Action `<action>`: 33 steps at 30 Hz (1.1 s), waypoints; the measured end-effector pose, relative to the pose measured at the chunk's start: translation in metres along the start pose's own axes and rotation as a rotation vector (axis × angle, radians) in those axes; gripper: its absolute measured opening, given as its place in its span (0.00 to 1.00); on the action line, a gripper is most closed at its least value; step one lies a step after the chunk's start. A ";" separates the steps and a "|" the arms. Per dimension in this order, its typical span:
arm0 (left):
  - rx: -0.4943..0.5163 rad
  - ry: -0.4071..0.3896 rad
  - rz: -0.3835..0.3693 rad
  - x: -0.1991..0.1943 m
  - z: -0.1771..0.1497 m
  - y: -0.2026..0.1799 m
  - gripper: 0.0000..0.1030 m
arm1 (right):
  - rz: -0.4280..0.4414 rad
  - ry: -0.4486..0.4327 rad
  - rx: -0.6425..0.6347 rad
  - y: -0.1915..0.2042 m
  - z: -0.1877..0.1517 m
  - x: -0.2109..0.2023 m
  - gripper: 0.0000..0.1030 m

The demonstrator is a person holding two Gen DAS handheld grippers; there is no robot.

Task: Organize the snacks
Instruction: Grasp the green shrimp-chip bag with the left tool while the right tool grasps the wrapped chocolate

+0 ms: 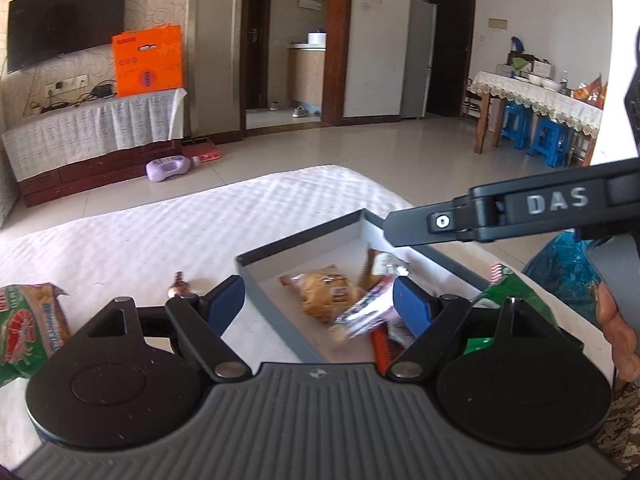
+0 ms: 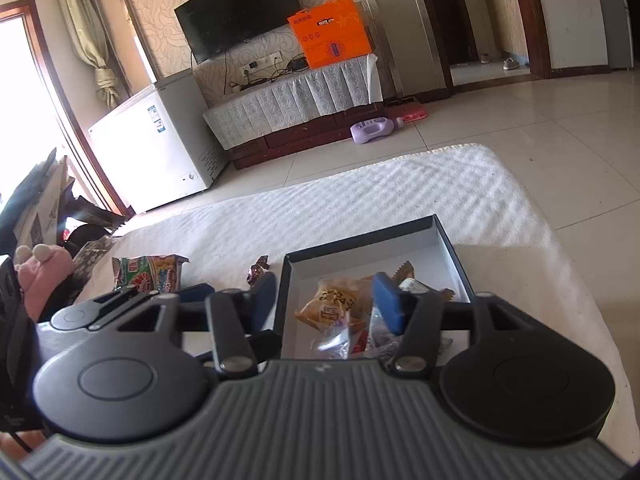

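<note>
A shallow grey box [image 1: 280,322] [image 2: 362,236] with a white inside lies on the white cloth. It holds several snacks, among them a yellow-brown packet [image 1: 326,294] [image 2: 332,304] and clear-wrapped sweets [image 1: 362,314] [image 2: 332,340]. My left gripper [image 1: 318,300] is open and empty, low over the box's near left wall. My right gripper [image 2: 324,298] is open and empty above the box; its body [image 1: 520,210] crosses the left wrist view at the right. A green noodle packet [image 1: 30,328] [image 2: 150,272] and a small dark wrapped sweet [image 1: 180,284] [image 2: 256,270] lie on the cloth left of the box.
A green packet [image 1: 504,288] and a blue foil bag [image 1: 568,268] lie right of the box. A pink plush toy [image 2: 42,280] sits at the far left. Beyond the table's far edge are tiled floor, a TV stand [image 2: 296,100] and a white freezer [image 2: 160,140].
</note>
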State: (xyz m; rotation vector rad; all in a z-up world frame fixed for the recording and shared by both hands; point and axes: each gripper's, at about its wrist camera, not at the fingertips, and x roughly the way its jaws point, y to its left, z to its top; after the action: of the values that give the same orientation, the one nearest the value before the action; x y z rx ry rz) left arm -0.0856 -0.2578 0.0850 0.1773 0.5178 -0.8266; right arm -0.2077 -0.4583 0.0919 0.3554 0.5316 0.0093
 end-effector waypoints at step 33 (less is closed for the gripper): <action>-0.118 0.104 0.236 -0.058 -0.039 0.135 0.83 | 0.040 0.168 -0.324 0.148 -0.020 0.108 0.48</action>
State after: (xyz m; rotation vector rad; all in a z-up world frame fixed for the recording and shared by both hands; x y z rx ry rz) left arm -0.0328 -0.1161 0.0742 0.1692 0.6287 -0.5573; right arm -0.1116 -0.3020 0.0720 0.0480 0.6781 0.1638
